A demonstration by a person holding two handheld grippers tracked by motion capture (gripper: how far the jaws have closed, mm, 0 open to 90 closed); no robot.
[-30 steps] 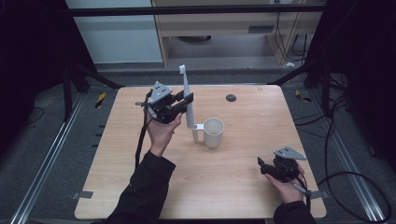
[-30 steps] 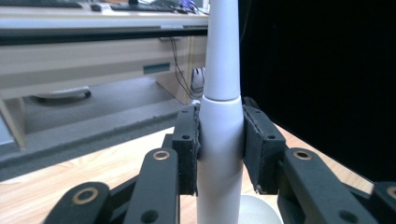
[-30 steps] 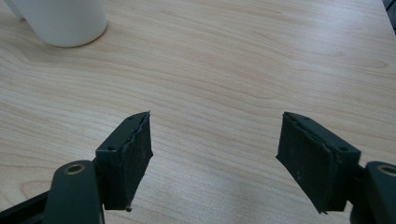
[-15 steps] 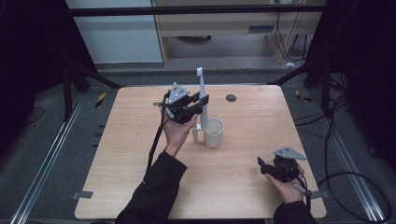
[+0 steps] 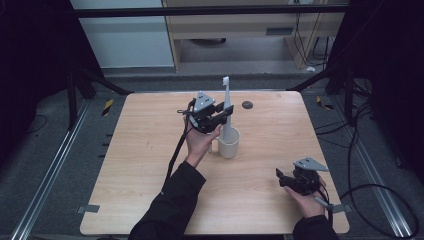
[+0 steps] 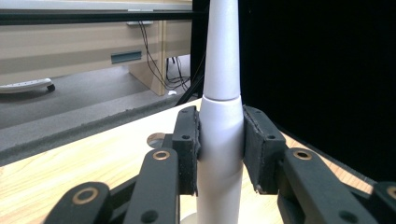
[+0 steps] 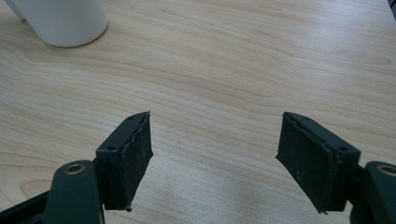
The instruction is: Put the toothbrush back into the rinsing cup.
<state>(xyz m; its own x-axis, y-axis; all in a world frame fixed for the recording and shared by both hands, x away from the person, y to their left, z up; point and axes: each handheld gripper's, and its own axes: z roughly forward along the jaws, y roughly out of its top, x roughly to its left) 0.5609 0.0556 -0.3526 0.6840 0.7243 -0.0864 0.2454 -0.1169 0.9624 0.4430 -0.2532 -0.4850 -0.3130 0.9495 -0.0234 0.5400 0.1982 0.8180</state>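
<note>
Left gripper (image 5: 223, 113) has carried the toothbrush (image 5: 226, 112) over the cup (image 5: 229, 144).

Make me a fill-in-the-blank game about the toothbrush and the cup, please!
1. The left gripper has its jaws shut on the white ____.
2. The electric toothbrush stands upright with its lower end in the white ____.
3. The right gripper holds nothing, and its jaws are ____.
4. The cup stands on a table made of ____.

Missing words: toothbrush; cup; open; wood
</note>
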